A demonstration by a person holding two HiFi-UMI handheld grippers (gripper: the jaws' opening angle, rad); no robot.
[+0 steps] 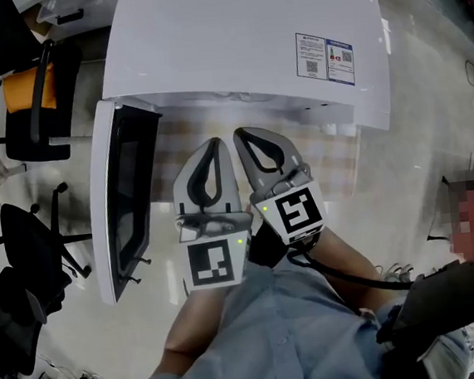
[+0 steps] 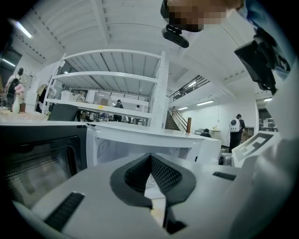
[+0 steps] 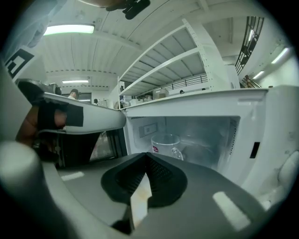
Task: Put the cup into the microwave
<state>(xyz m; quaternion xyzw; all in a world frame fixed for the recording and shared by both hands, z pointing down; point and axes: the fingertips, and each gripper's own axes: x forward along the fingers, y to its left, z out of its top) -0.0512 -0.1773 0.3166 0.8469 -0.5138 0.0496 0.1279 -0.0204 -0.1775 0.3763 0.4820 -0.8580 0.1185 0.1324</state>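
Looking down in the head view on a white microwave [image 1: 240, 51] filling 12 o'clock, with its door [image 1: 113, 205] swung wide open toward 9 o'clock. At 6 o'clock, a blue sleeve [image 1: 268, 340]. Just above it, at centre, the left gripper [image 1: 213, 145] and, just beside it at 3 o'clock, the right gripper [image 1: 244, 135], both aimed at the cavity. Both with jaws pressed together tip to tip, gripping nothing. Inside the cavity, at 12 o'clock over the closed jaws in the right gripper view, the clear glass cup [image 3: 166, 144]: upright on the floor, handle toward 4 o'clock, apart from both tools.
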